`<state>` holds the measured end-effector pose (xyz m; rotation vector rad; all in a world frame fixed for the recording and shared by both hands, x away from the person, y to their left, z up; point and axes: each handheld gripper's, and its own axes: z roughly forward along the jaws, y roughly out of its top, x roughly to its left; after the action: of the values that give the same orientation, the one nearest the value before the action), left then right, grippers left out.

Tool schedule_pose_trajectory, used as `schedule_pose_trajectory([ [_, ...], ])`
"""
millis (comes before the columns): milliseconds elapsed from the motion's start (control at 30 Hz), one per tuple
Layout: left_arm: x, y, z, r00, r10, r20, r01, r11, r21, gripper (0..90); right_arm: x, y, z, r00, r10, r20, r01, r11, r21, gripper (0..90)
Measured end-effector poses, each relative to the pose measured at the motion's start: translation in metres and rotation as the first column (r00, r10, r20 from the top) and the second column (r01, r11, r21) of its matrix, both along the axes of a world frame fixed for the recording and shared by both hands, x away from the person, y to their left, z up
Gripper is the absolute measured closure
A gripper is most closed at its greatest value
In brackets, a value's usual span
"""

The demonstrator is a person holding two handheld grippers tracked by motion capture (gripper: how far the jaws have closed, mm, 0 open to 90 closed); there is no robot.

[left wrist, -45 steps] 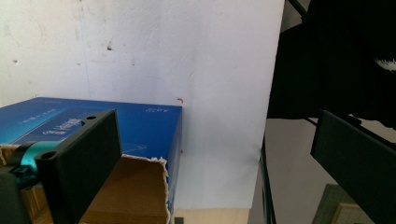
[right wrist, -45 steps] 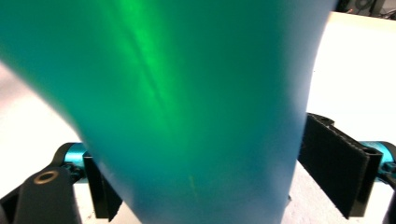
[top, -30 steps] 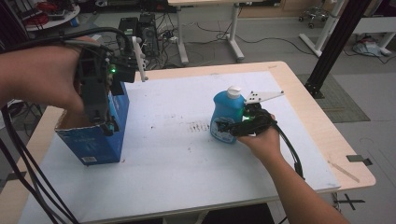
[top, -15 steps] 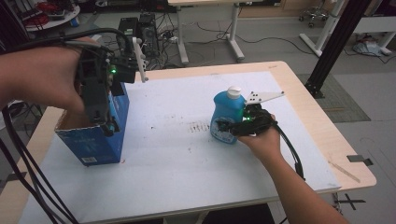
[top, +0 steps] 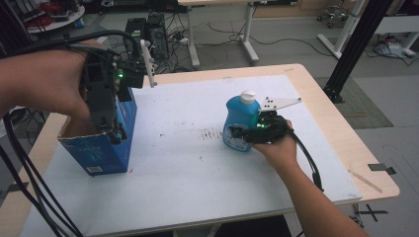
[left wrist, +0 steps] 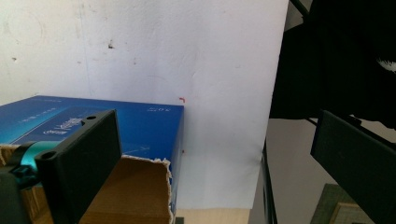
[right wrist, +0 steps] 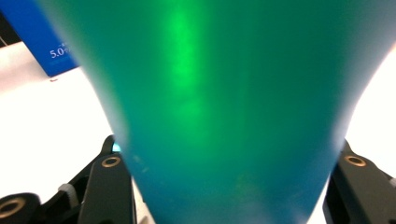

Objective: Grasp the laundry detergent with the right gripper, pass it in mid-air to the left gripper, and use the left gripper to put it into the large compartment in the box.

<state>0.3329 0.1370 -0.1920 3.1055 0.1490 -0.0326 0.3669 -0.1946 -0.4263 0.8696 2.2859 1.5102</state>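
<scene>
Jaws of the right hand-held gripper (top: 243,133) have just been closing, clamping a glossy, waisted plastic bottle (top: 239,118)

Place: a lab or technical workroom, not a home.
Desk (top: 341,148): a plain light-wood top under a white sheet, standing on a bare grey floor (top: 296,47).
Cables (top: 276,42): loose black leads trail across the floor behind the desk.
Equipment: dark computer towers (top: 148,29) stand on the floor at the back.
Frame: a black metal post (top: 353,49) rises beside the desk, at the right of the high view.
Furniture: white legs of another desk (top: 247,39) and a castor base (top: 333,12) farther off.
Markings: black tape crosses (top: 371,213) on the floor.
</scene>
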Motion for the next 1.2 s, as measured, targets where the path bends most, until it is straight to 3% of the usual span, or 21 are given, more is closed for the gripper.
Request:
schedule_pose_trajectory([
  [200,0.0,-0.001,-0.001,1.0,0.0,-0.002,0.0,1.0,0.003,1.7,-0.001,-0.001,-0.001,0.9993,0.017,0.034,-0.016,0.9998,-0.011,45.4],
  [467,0.0,0.0,0.0,1.0,0.001,0.002,-0.001,1.0,0.002,1.7,-0.003,-0.001,0.002,0.9987,0.021,0.046,-0.02,0.9996,-0.021,46.7],
  [567,0.0,0.0,0.0,1.0,0.003,0.005,-0.003,1.0,0.001,1.7,-0.004,-0.005,0.006,0.9987,0.017,0.047,-0.017,0.9999,-0.004,46.7],
  [967,0.003,-0.009,-0.001,0.9999,-0.014,0.003,0.014,0.9999,0.002,1.7,-0.014,-0.006,0.041,0.9944,0.09,0.055,-0.088,0.9951,-0.046,46.6],
  [1167,0.004,-0.015,-0.002,0.9998,-0.022,0.002,0.022,0.9997,0.007,1.7,-0.019,0.002,0.059,0.9862,0.153,0.063,-0.149,0.9869,-0.061,46.5],
  [1200,0.004,-0.017,-0.002,0.9997,-0.026,0.002,0.026,0.9996,0.004,1.7,-0.023,0.007,0.067,0.9801,0.187,0.066,-0.183,0.981,-0.065,46.4],
])
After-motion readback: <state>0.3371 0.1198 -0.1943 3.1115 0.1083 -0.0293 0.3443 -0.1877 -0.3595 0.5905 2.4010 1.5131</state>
